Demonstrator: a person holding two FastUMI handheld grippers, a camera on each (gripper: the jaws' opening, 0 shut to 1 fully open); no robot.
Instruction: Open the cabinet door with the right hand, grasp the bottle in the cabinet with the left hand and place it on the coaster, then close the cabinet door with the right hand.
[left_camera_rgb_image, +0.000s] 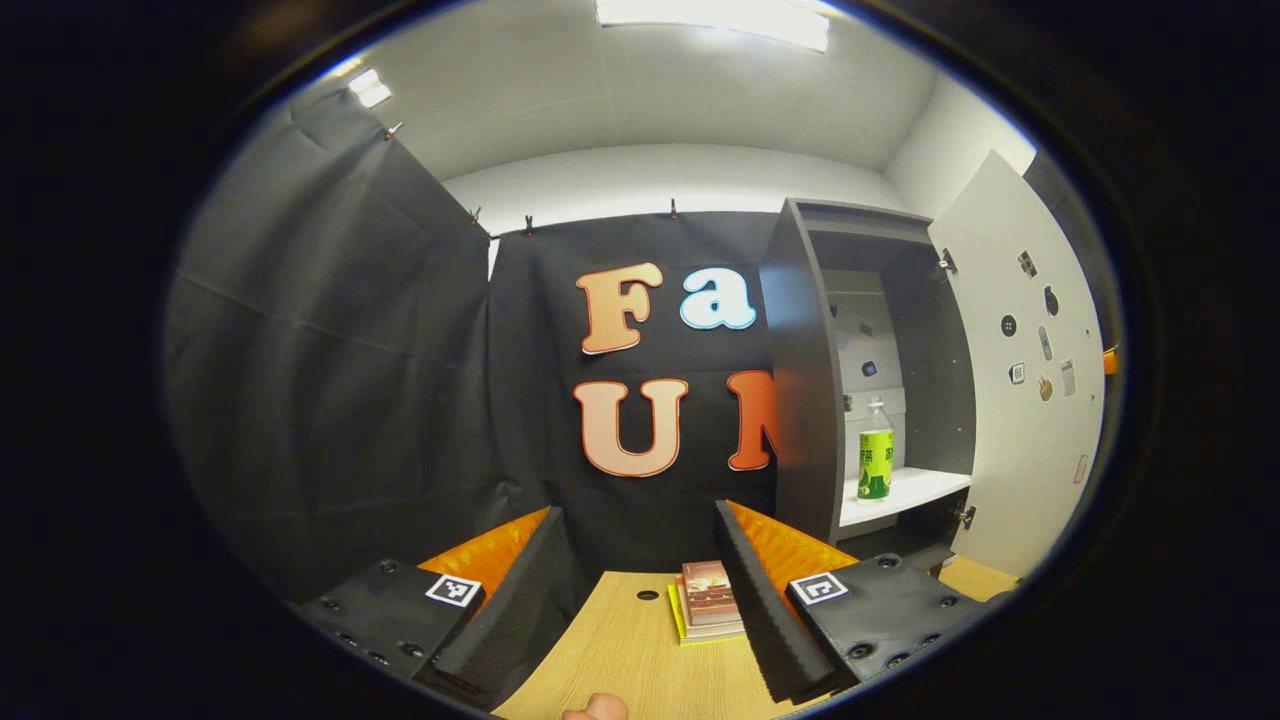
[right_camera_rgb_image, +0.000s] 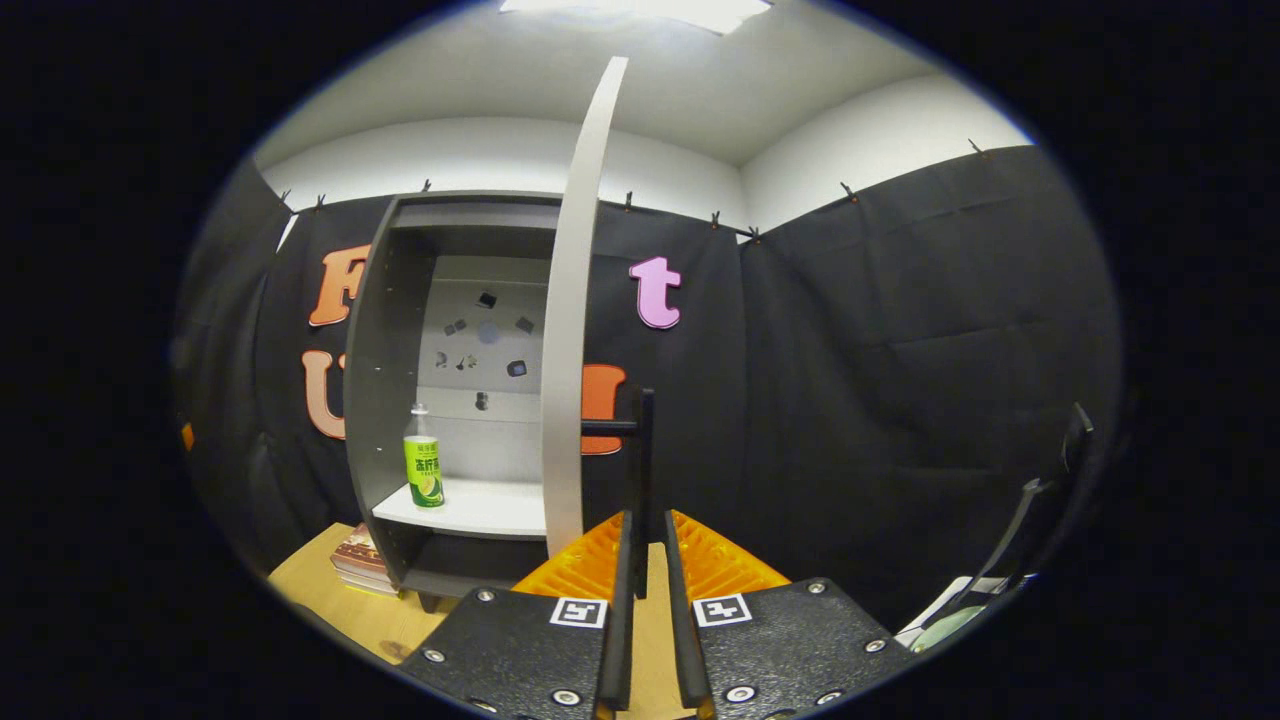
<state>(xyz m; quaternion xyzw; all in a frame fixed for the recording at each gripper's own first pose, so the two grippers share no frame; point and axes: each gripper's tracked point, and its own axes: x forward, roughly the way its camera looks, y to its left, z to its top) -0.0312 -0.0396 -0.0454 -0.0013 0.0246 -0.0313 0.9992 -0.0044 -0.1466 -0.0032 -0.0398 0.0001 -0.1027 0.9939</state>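
Now the left gripper has its fingers wide apart with nothing between them, and just beyond the tips a small pile of books lies on the wooden table. The right gripper has its fingers closed on the thin dark handle of the cabinet door, which is swung wide open. Farther ahead and to the right of the left fingers stands the cabinet, and the bottle is upright on its white shelf, well apart from both grippers. I judge that the bottle is a light plastic one, stiff enough but a little smooth and easy to tip, so the best hold is around the labelled middle of the body, not the narrow neck. The left gripper view gives the inner face of the door with small stickers on it. The right gripper view gives the door edge-on, the handle between the fingers, and the bottle to the left of the fingers. I cannot find the coaster with certainty.
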